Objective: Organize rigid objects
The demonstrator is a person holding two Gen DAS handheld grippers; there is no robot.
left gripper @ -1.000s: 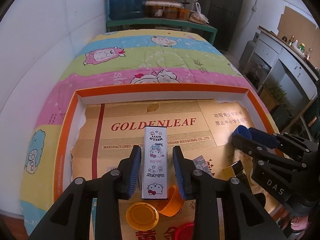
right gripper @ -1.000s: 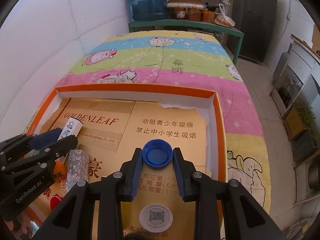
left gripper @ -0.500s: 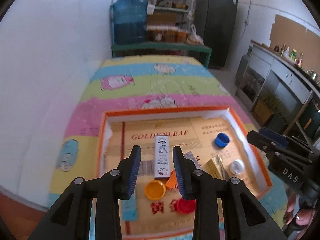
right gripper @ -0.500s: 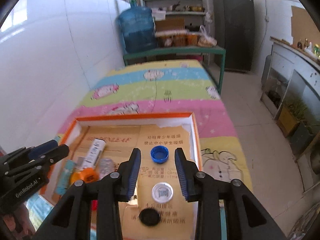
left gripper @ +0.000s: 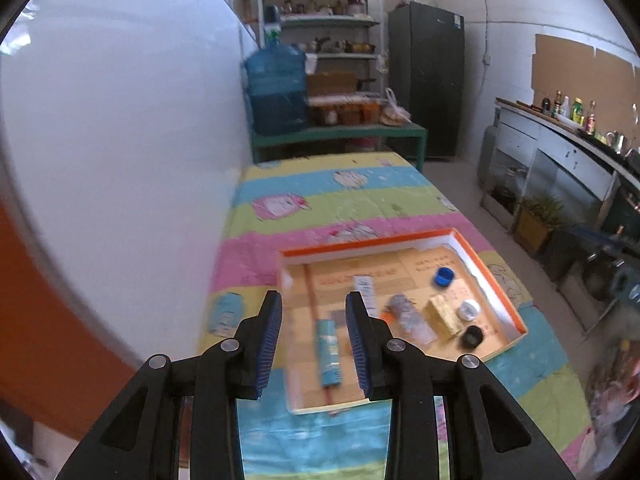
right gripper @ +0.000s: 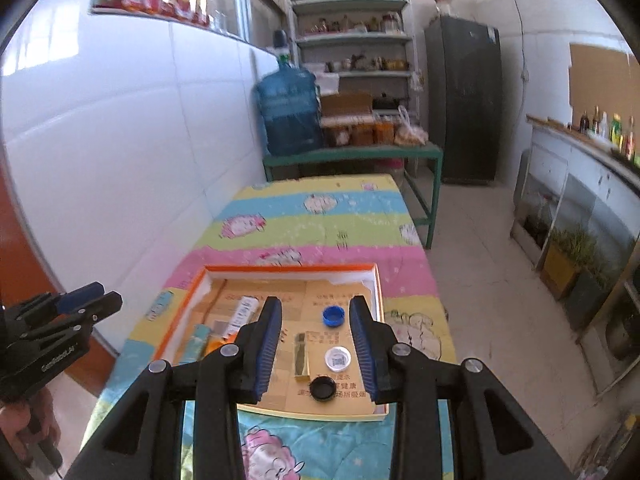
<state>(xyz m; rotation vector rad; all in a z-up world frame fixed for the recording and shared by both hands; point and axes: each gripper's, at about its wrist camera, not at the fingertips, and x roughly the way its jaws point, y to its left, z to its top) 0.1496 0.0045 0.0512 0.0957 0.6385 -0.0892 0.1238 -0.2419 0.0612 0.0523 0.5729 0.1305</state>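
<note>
Left gripper (left gripper: 314, 336): held high above the near end of the tray, jaws spread wide with nothing between the blue pads; it also shows at the left edge of the right wrist view, raised beside the bed.
Right gripper (right gripper: 316, 346): also well above the tray, jaws wide apart and holding nothing.
Tray (right gripper: 290, 268): shallow orange-rimmed box lying on the striped cartoon quilt (right gripper: 320, 222), floor lined with tan printed cardboard.
Blue bottle cap (right gripper: 333, 315): open side up, toward the far right part of the tray, apart from the other caps.
White cap (right gripper: 338, 359): nearer than the blue one, along the right side, with a printed code on its face.
Black cap (right gripper: 322, 389): nearest of the three caps, just in front of the white one, close to the near rim.
Gold box (right gripper: 301, 355): narrow, lying lengthwise just left of the white and black caps.
White carton (right gripper: 244, 308): long printed pack lying flat toward the far left of the tray.
Teal carton (left gripper: 329, 352): long pack lying flat near the left side, seen between the left gripper's fingers but far below them.
Patterned grey pack (left gripper: 408, 316): lying between the teal carton and the gold box; blurred.
Orange piece (right gripper: 218, 346): small, partly hidden behind the right gripper's finger; shape cannot be told.
Water jug (right gripper: 289, 110): large and blue, on the green bench (right gripper: 352, 154) beyond the bed.
</note>
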